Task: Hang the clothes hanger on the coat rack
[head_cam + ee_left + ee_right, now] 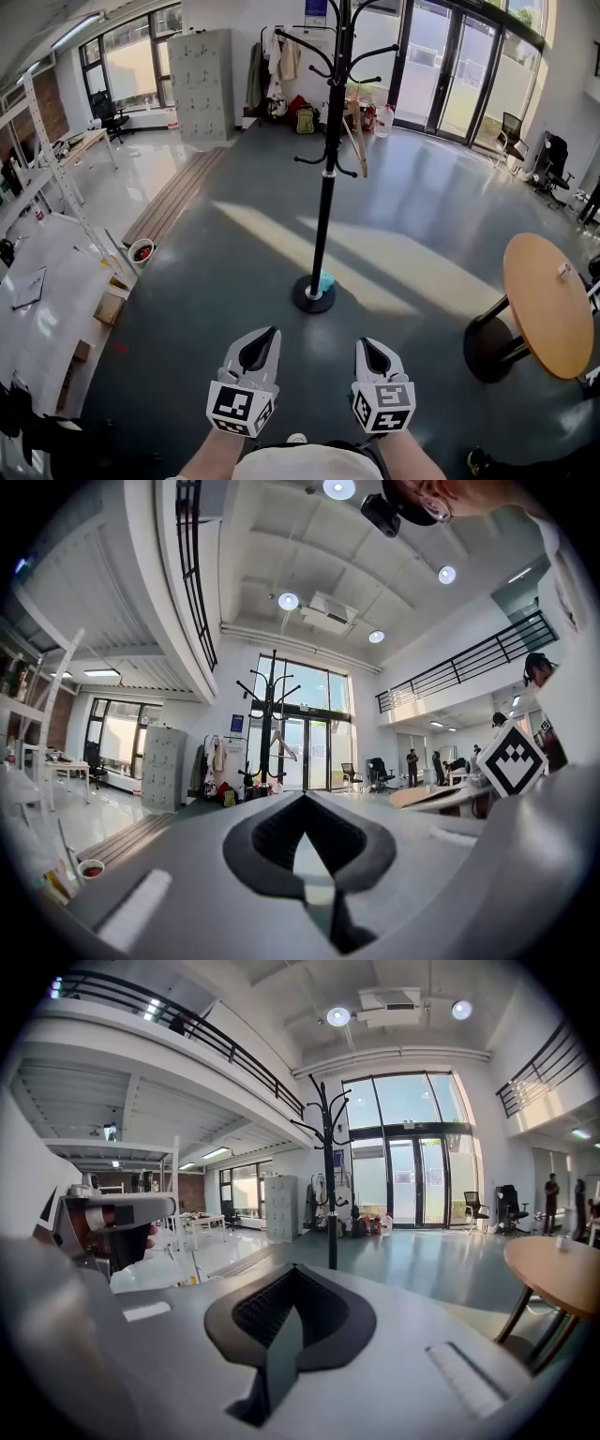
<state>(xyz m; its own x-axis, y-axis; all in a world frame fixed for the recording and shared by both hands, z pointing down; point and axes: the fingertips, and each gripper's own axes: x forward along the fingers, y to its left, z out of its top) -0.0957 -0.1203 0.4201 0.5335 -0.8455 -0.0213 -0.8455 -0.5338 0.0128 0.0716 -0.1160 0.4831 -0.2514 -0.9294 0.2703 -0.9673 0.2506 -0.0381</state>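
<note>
Coat rack (325,187) top cut off at head view's edge. Clothes hanger (356,145) hook too small to make out. Hanger pale wood, slanted, at rack's right side. Left gripper (264,335) and right gripper (367,343) clenched, empty.

Standing here, the coat rack (323,187) loses its top to the upper edge of the head view, so its highest hooks can't be seen there. In the left gripper view, a pale hanger-like shape (281,745) among its arms is too small to be sure of. The round table (548,305) is sliced off by the right edge, and it is cut again in the right gripper view. The bags and clothes (281,94) heaped by the far wall are too small to sort out. The person's forearms (211,457) run off the bottom edge. Distant figures (411,761) near the glass doors are mere specks.
</note>
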